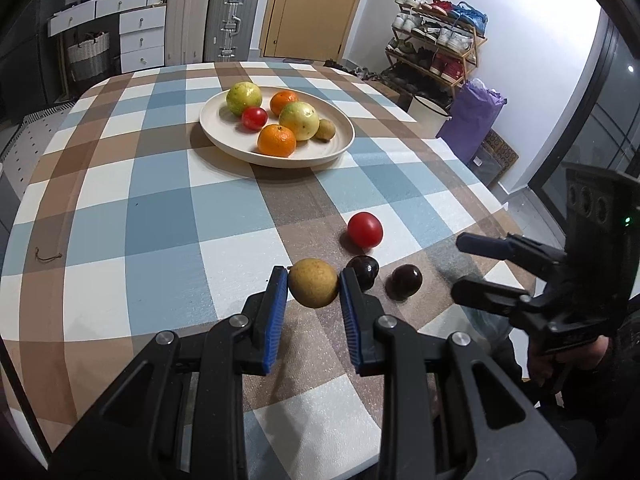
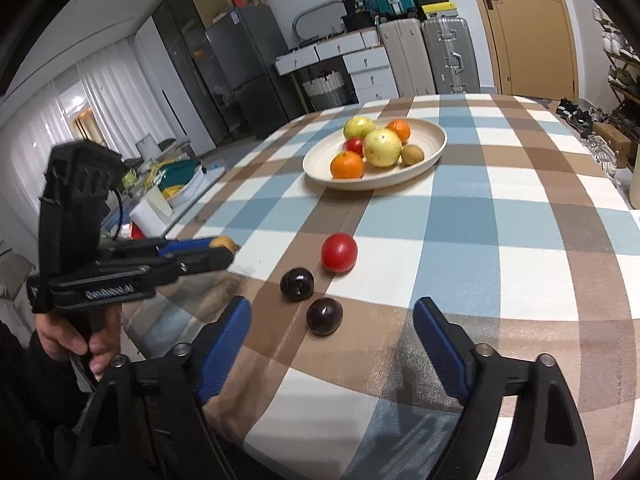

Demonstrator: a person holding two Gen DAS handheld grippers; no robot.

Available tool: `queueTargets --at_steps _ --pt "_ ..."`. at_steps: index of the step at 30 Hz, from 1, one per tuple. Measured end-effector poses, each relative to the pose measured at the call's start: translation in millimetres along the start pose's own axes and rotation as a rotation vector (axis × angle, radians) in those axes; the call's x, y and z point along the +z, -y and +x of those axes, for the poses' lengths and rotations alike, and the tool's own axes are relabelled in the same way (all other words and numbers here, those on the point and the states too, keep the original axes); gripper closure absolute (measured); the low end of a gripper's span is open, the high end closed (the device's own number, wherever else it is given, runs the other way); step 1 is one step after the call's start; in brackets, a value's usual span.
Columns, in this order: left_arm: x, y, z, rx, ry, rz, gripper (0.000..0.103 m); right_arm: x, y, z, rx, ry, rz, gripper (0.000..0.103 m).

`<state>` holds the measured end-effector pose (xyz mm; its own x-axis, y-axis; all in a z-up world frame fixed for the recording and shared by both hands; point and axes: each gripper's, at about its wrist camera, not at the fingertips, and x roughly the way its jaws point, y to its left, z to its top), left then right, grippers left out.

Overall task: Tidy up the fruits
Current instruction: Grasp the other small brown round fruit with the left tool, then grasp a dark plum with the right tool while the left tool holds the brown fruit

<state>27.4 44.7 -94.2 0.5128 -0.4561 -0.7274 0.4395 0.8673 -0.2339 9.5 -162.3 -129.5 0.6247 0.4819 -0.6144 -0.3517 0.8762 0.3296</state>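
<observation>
My left gripper (image 1: 313,285) is shut on a brownish-yellow round fruit (image 1: 313,288) and holds it above the checked tablecloth; that fruit also peeks out between the left gripper's tips in the right wrist view (image 2: 224,243). A red tomato (image 1: 364,229) and two dark plums (image 1: 363,272) (image 1: 406,281) lie on the cloth just right of it. A cream plate (image 1: 340,140) farther back holds two green-yellow fruits, two oranges, a small tomato and a small brown fruit. My right gripper (image 2: 332,312) is open and empty, with the nearer plum (image 2: 325,316) lying between and ahead of its fingers.
The table's right edge (image 1: 500,200) runs close to the loose fruit. A shoe rack (image 1: 436,48), a purple bag (image 1: 474,120) and a white bucket stand beyond it. Suitcases and drawers line the far wall. A low surface with dishes (image 2: 176,184) lies left of the table.
</observation>
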Motion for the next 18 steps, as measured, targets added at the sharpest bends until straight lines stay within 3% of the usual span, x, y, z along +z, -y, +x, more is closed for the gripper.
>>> queueTargets --at_steps 8,11,14,18 --pt "-2.0 -1.0 -4.6 0.000 0.007 -0.010 0.079 -3.2 -7.2 11.6 0.002 -0.031 -0.024 0.025" --pt "-3.4 -3.8 -7.6 0.007 0.007 -0.020 0.079 -3.9 -11.9 18.9 0.010 -0.059 -0.039 0.037" --pt "-3.4 -5.4 -10.6 0.014 0.015 -0.017 0.079 -5.3 -15.9 24.8 0.010 -0.080 -0.052 0.038" --pt "-3.7 -6.5 -13.1 0.016 0.018 -0.017 0.079 -6.4 -13.4 32.2 -0.003 -0.108 -0.042 0.049"
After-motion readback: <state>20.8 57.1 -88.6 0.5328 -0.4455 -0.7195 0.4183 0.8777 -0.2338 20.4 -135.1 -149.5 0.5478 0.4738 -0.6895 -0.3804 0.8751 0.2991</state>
